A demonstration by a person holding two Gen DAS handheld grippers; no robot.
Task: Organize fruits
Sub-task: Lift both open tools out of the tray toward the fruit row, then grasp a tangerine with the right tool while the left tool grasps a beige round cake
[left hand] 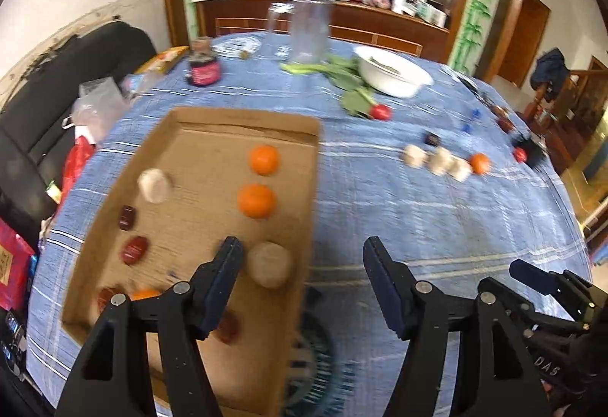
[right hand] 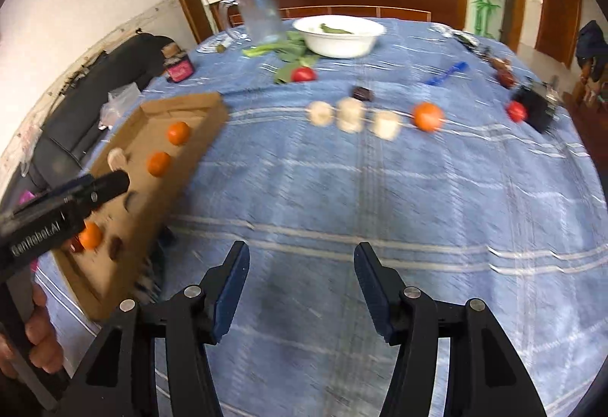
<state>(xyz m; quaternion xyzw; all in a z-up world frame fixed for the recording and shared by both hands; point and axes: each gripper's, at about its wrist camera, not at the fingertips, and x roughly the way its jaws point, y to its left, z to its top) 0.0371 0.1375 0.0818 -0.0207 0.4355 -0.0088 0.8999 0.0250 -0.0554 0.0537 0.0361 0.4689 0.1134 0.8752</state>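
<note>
Across the blue striped tablecloth (right hand: 342, 189) both black grippers, left (left hand: 302, 278) and right (right hand: 302, 286), hang released and empty, while the small round orange tangerine (right hand: 428, 116) looks light, soft-skinned, best pinched gently around its middle.

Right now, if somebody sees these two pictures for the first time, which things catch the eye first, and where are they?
First, the shallow brown cardboard tray at the left of the blue checked tablecloth, holding bright orange tangerines, dark red fruits and pale round pieces. Then the row of three pale round pieces ending in one more orange tangerine farther back. Beyond them stands a white bowl.
</note>
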